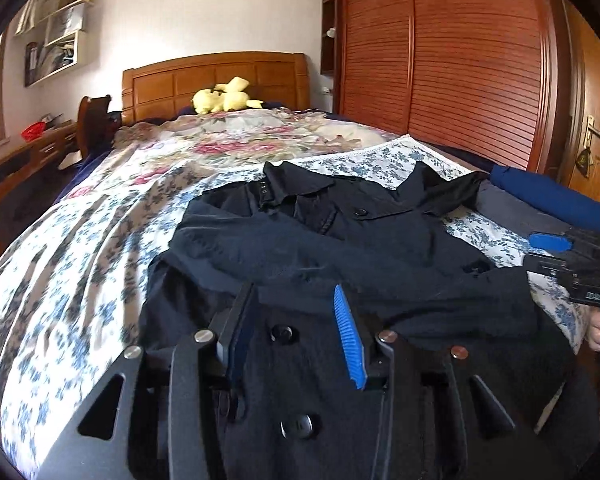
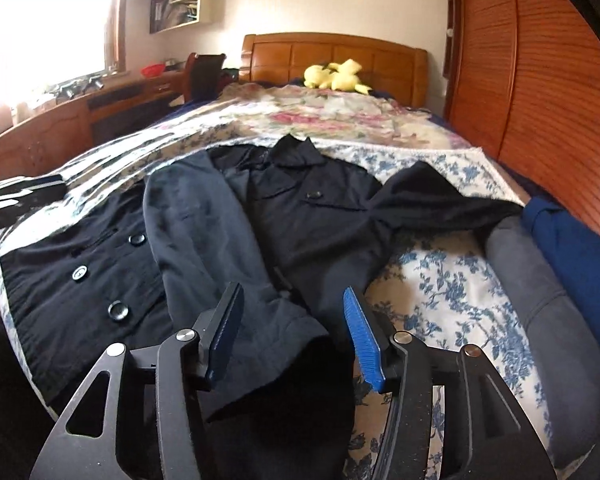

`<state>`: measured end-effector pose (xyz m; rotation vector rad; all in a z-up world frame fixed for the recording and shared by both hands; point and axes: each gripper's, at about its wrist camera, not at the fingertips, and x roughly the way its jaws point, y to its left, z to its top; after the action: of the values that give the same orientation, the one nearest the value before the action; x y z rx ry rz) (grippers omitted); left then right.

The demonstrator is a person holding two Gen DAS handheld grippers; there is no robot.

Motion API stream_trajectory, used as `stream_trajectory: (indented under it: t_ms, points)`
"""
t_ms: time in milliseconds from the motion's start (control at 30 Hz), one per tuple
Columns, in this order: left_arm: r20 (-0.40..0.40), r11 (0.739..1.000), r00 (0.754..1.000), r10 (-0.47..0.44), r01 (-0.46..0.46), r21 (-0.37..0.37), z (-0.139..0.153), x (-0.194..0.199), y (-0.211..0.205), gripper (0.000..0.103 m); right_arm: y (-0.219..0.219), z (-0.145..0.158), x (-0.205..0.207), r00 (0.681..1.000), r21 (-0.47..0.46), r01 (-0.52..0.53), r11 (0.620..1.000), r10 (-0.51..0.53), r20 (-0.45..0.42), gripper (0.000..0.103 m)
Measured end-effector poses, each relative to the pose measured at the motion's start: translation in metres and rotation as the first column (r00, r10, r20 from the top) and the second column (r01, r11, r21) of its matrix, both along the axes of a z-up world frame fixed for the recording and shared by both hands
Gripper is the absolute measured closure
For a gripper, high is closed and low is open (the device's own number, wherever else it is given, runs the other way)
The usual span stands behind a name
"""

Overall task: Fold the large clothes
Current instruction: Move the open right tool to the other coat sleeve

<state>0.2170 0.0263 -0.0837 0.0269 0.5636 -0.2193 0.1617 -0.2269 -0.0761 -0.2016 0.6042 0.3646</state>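
Right wrist: coat (image 2: 300, 216) lies lengthwise, collar (image 2: 296, 152) twd headboard (image 2: 332, 56).

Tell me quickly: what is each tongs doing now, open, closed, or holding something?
Left tongs: open, holding nothing, over the dark coat.
Right tongs: open, holding nothing, over the coat's sleeve.

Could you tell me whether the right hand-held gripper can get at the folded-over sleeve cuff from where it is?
Probably yes: the right hand-held gripper is open, with the sleeve cuff of the dark coat lying uncovered between its fingers.
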Motion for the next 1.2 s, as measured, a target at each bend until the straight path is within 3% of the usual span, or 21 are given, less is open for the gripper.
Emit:
stream_trajectory:
  t_ms: [233,567,633,933,1200]
  points:
    - [0.014,1.0,1.0,-0.007,0.007,0.02,-0.014,0.027,-0.009,0.065,0.023,-0.008,0.013,0.995,0.016,-0.064,0.998,0.065,-0.069,0.049]
    - [-0.002,0.999,1.0,0.013,-0.013,0.041,-0.037,0.033,-0.017,0.065,0.05,-0.073,0.04,0.969,-0.076,-0.109,0.991,0.089,-0.231,0.049]
    - [0.008,0.999,1.0,0.022,-0.022,0.044,-0.036,0.03,-0.018,0.065,0.049,-0.08,0.04,0.969,-0.07,-0.107,0.992,0.088,-0.232,0.049]
    - [0.026,0.999,1.0,0.017,-0.018,0.036,-0.039,0.025,-0.021,0.065,0.043,-0.076,0.036,0.971,-0.05,-0.091,0.995,0.078,-0.227,0.049]
    - [0.03,1.0,0.999,0.015,-0.015,0.019,-0.039,0.022,-0.021,0.065,0.027,-0.031,0.026,0.983,-0.024,-0.081,0.996,0.076,-0.166,0.049]
